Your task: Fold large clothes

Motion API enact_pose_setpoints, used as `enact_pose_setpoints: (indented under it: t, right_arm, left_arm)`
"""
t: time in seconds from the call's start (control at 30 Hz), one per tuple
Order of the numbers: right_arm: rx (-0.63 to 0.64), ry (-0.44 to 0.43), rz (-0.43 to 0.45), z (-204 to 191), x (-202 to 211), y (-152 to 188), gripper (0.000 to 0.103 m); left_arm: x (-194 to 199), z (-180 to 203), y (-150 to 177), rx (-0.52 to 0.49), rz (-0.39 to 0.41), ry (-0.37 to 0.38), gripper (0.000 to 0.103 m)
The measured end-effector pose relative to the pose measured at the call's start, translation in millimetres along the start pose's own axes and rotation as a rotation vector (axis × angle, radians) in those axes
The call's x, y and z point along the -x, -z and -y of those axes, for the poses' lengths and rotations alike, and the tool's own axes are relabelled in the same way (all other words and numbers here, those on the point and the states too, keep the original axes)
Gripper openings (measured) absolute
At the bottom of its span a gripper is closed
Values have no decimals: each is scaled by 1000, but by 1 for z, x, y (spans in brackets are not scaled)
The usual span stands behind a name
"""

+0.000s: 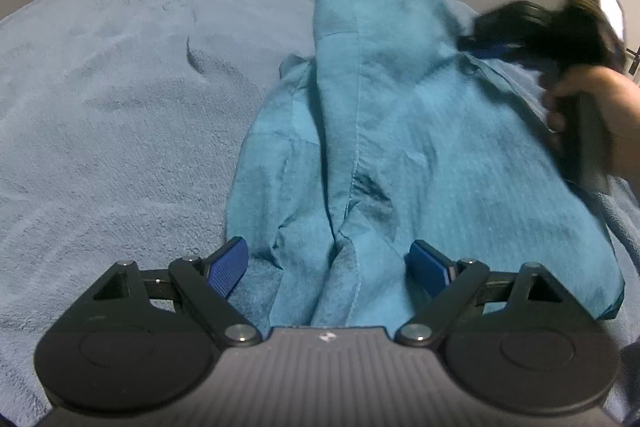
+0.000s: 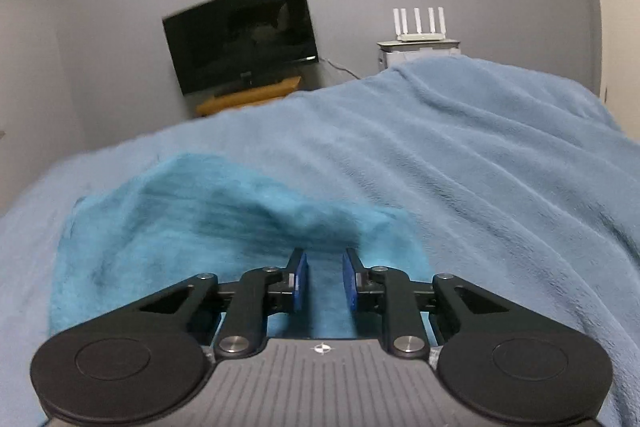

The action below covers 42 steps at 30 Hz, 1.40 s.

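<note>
No legible text, numbers or brand names. A small white emblem, not readable as letters, sits on each gripper body: left gripper [image 1: 326, 263], right gripper [image 2: 325, 281].

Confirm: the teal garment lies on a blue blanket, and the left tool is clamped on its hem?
Not quite. The left tool is open, its pads either side of the teal garment without pressing it, as the left wrist view shows. The garment does lie on the blue blanket.
</note>
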State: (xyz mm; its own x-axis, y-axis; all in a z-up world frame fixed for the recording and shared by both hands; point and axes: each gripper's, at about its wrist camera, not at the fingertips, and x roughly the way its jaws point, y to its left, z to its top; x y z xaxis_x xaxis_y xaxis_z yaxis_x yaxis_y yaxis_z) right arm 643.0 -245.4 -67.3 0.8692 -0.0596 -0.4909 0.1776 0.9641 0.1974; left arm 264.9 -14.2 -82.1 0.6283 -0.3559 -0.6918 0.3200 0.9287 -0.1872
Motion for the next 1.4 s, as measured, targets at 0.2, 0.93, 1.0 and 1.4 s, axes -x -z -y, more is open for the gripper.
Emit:
enact_pose_setpoints:
  t: [0.2, 0.93, 1.0, 1.4]
  right_arm:
    - [127, -49, -25, -86, -62, -13, 23]
    - [90, -119, -75, -18, 184, 65, 93]
    - [77, -133, -117, -9, 237, 93, 94]
    - [21, -104, -213, 9, 330, 197, 102]
  left_arm:
    - [-5, -6, -2, 11, -8, 18, 88]
    - [69, -9, 17, 37, 76, 5, 93]
    - [82, -1, 24, 14, 65, -16, 93]
    - [148, 40, 84, -48, -7, -68, 101]
